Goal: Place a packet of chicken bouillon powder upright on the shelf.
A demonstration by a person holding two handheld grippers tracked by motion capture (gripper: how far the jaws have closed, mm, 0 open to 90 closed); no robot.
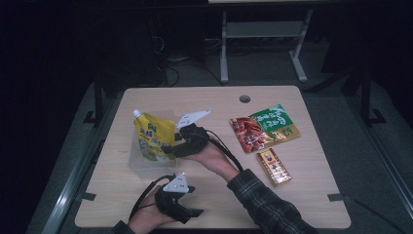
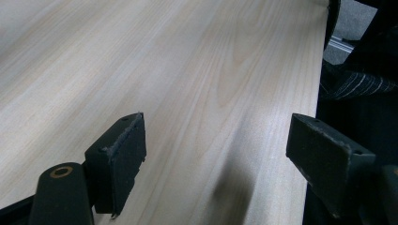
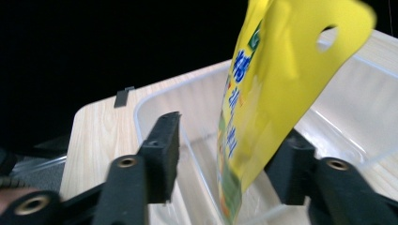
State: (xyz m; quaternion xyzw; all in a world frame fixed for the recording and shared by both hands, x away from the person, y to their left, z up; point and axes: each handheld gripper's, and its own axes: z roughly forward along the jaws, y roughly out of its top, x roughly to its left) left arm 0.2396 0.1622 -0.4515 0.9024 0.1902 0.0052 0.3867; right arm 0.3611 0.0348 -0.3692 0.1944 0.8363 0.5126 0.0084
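A yellow spouted pouch (image 1: 152,136) stands tilted in a clear plastic bin (image 1: 139,163) at the table's left. My right gripper (image 1: 170,146) reaches into the bin from the right. In the right gripper view the pouch (image 3: 281,70) hangs between the open jaws of my right gripper (image 3: 228,140). It leans toward the right pad (image 3: 286,164), and the left pad (image 3: 164,154) stands apart from it. The bin's rim (image 3: 187,89) runs behind them. My left gripper (image 1: 194,212) rests near the table's front edge. In its own view my left gripper (image 2: 216,140) is open over bare wood.
A red and green food packet (image 1: 265,127) lies flat at the right of the table (image 1: 219,195). A small red and gold packet (image 1: 273,166) lies nearer the front. A cable hole (image 1: 245,99) sits at the far edge. A table frame (image 1: 263,44) stands behind.
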